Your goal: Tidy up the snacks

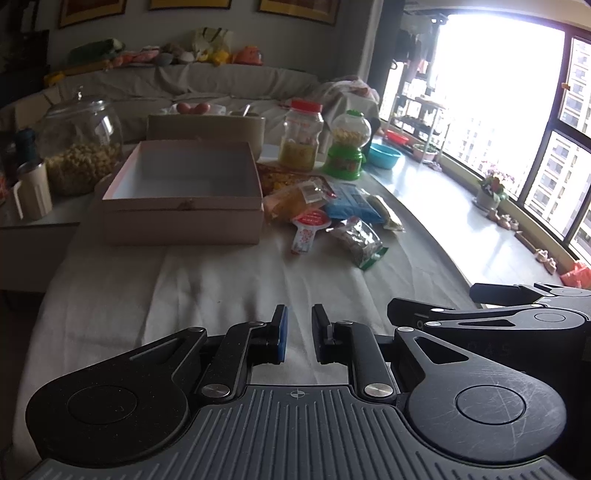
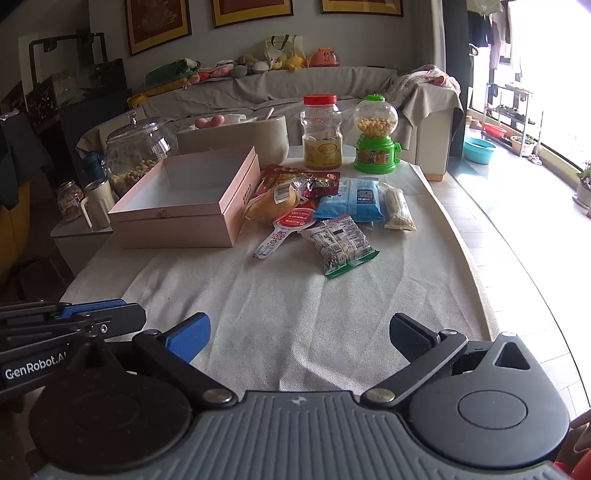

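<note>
You face a covered sofa (image 2: 280,88) under framed pictures (image 2: 251,11); bright windows (image 1: 517,110) light the tiled floor (image 2: 517,206) on your right.

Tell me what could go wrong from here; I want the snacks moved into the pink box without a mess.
1. The snack packets overlap: the blue packet lies against the bread bag and the green-edged packet, so a grab may drag a neighbour.
2. The red-lidded jar and green candy dispenser stand just behind the pile and could be knocked.
3. The loose white cloth may bunch under a low reach.
</note>
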Tool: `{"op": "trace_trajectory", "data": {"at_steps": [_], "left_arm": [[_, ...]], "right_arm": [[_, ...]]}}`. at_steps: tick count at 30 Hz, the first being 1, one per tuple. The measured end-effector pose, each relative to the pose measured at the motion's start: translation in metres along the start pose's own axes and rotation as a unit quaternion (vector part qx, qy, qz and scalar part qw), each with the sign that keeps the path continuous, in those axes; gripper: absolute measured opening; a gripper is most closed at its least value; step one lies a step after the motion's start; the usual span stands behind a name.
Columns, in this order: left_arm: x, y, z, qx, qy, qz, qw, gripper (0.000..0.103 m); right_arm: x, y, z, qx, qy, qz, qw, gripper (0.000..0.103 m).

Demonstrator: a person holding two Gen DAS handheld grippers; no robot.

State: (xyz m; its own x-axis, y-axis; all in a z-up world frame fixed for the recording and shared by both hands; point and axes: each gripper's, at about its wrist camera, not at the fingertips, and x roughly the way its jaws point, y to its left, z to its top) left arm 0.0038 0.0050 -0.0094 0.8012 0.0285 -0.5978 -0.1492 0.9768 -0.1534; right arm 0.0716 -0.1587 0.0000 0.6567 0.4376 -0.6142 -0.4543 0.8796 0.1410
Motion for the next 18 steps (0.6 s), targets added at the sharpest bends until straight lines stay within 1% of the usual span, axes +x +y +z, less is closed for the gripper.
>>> {"op": "trace_trajectory", "data": {"at_steps": [18], "left_arm": [[-0.0001,0.0014,-0.0015,-0.005,0.004,0.003,1.0000,0.018]], "right_arm": [[0.0048,0.0004,-0.0021,0.001,0.006,0.002,1.000,0.103]]}}
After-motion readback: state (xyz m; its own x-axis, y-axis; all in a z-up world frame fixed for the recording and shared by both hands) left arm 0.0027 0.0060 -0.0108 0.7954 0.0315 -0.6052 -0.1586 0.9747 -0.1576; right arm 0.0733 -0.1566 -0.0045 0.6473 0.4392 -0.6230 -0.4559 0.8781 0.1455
